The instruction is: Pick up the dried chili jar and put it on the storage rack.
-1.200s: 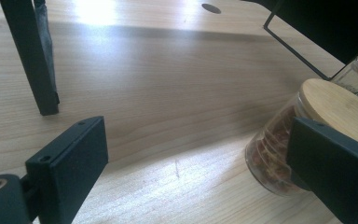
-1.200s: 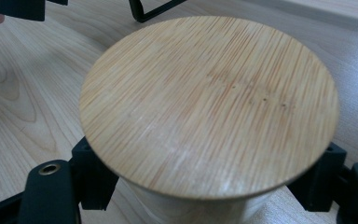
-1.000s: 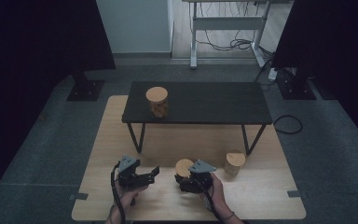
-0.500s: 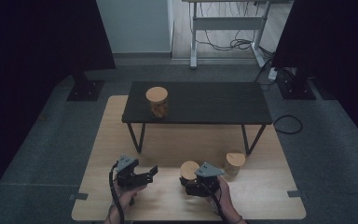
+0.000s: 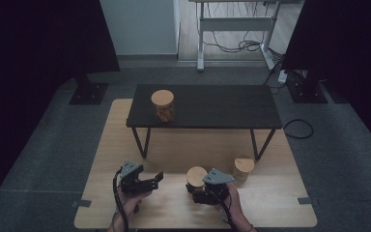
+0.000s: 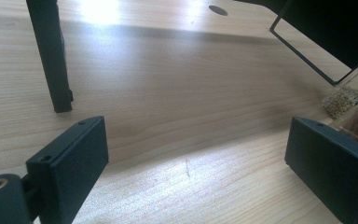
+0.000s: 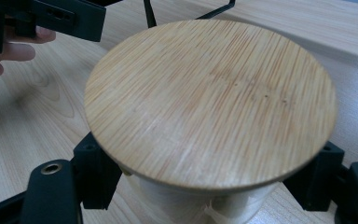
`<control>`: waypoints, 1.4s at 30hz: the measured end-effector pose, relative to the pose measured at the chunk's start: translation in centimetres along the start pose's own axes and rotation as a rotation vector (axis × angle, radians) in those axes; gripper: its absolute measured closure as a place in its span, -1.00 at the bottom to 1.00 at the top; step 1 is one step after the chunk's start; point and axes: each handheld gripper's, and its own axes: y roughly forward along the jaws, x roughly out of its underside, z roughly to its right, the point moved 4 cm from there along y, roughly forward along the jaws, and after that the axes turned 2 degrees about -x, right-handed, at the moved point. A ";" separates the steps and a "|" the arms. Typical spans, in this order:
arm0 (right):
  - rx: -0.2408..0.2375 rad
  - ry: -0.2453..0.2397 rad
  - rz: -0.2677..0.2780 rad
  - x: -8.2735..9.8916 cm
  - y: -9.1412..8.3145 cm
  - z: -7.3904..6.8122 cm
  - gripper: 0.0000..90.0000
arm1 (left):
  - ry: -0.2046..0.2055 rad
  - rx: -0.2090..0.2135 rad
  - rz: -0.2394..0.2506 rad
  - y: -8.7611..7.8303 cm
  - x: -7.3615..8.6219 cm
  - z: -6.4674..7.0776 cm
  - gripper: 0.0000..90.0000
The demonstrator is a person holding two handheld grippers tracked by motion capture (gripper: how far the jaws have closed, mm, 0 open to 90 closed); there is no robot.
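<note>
While your right gripper (image 5: 199, 189) clamps the jar (image 7: 209, 102) below its lid for carrying | left gripper (image 5: 149, 181) waits agape, empty.

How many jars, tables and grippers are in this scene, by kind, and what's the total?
Glass jars with round wooden lids: 3 (one on the black table, one in the right gripper, one on the wooden board)
Black low table: 1
Handheld grippers: 2 (left gripper, right gripper)
Total: 6
</note>
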 end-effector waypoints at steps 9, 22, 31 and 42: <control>0.008 0.005 0.010 -0.1 -0.4 0.2 -0.46 | -0.007 -0.001 -0.001 0.1 0.1 -0.1 -0.88; 0.006 -0.003 0.020 -0.5 -0.9 0.1 -0.46 | -0.010 0.001 0.001 0.1 0.1 -0.2 -0.88; 0.016 -0.005 0.017 -1.0 -1.7 0.4 -0.46 | -0.010 0.002 0.003 0.0 0.0 -0.2 -0.88; 0.011 -0.020 0.028 -2.0 -2.5 0.5 -0.46 | -0.012 0.005 0.009 -0.2 -0.1 -0.3 -0.88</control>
